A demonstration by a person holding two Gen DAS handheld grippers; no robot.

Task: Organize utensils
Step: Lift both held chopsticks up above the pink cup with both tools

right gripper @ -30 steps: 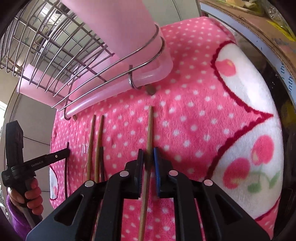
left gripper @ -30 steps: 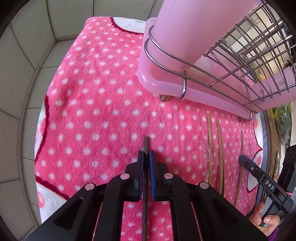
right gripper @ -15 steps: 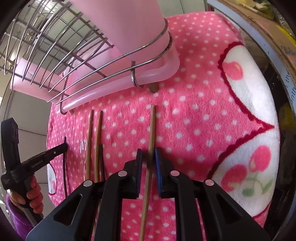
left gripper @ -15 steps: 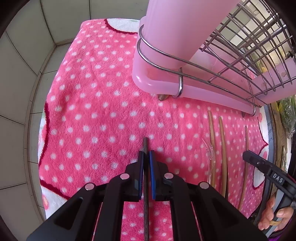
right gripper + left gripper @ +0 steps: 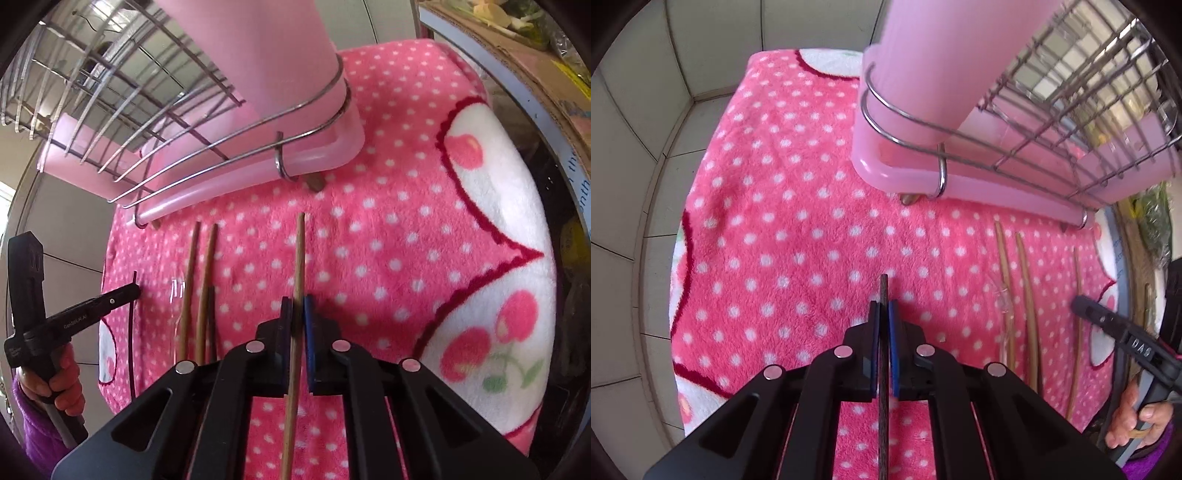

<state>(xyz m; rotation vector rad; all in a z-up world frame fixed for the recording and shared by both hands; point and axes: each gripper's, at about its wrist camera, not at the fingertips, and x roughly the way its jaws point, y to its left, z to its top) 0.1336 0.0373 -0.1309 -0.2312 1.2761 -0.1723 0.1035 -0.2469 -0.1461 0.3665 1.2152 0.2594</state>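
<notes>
My left gripper is shut on a dark chopstick that points forward above the pink dotted blanket. My right gripper is shut on a light wooden chopstick, tip toward the rack. Two wooden chopsticks lie side by side on the blanket between the grippers, with a dark chopstick and a clear plastic utensil beside them. They also show in the left wrist view. A pink utensil holder stands in the wire dish rack ahead.
The wire dish rack sits on a pink drip tray at the back of the blanket. Tiled wall lies to the left. A cardboard box stands at the right edge.
Both grippers have lifted and drawn closer to the rack with their chopsticks. The rack and holder appear larger and higher in both views.
</notes>
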